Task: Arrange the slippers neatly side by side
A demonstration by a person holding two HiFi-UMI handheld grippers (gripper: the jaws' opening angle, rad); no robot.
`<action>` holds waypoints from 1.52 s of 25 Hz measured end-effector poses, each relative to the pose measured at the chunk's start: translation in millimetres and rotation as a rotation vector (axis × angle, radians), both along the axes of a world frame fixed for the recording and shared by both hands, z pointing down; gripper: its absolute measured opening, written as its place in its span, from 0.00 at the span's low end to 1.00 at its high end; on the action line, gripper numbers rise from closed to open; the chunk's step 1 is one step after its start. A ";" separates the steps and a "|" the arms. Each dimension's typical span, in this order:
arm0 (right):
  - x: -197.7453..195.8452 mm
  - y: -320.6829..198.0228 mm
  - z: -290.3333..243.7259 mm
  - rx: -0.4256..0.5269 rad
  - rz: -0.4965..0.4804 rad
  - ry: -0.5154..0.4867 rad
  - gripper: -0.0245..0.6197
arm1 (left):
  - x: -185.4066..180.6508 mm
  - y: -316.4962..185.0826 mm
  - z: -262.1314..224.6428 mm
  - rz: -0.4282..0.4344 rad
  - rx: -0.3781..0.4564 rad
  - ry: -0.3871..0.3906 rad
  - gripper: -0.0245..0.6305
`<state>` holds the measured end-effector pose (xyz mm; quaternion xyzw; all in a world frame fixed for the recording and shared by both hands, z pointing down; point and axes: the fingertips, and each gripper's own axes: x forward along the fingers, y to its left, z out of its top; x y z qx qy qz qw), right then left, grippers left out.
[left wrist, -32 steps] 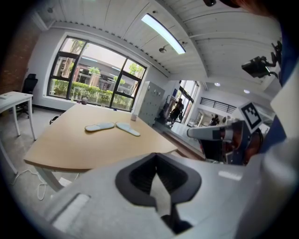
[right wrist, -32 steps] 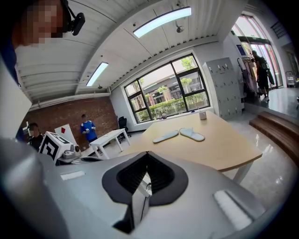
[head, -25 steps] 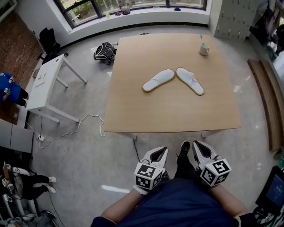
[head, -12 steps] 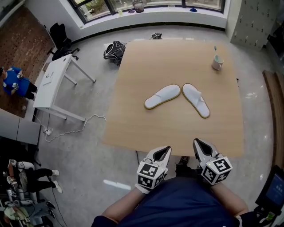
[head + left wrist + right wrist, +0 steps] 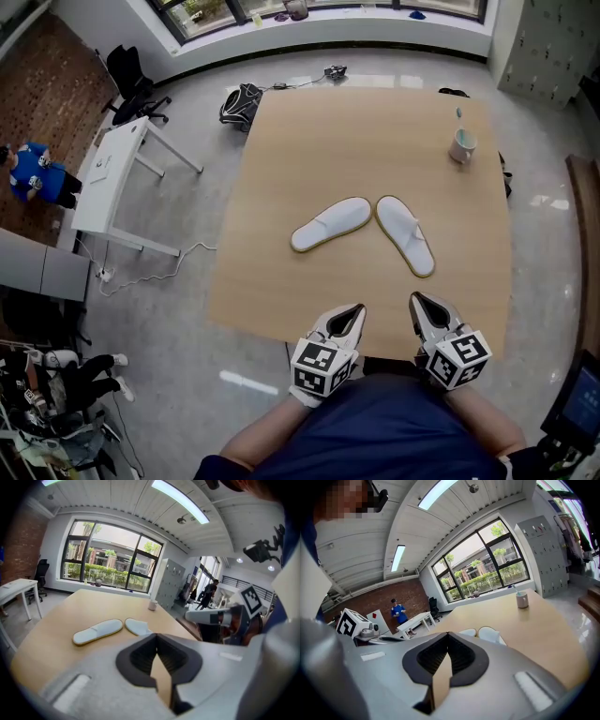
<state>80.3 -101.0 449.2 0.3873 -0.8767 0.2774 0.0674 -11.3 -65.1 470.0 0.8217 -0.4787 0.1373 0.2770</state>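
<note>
**While left claw [image 5: 359, 308] and right claw [image 5: 413, 299] hang shut, nothing's gripped**

Both sit empty at the table's [image 5: 281, 291] near edge. Mid-table, left slipper [image 5: 330, 224] and right slipper [image 5: 405, 235] form a V, the 2 far ends seemingly just apart, near ends spread.

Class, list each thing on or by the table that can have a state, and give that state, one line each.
left slipper, flat on the table, angled, not parallel to the other
right slipper, flat, angled the opposite way, far ends nearly meeting
mug, upright
left tool, shut, empty
right tool, shut, empty
</note>
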 end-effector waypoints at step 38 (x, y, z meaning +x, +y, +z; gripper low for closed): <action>-2.4 -164.6 172.3 0.140 -0.256 0.552 0.14 | -117.7 -203.1 157.1 0.417 0.089 -0.690 0.24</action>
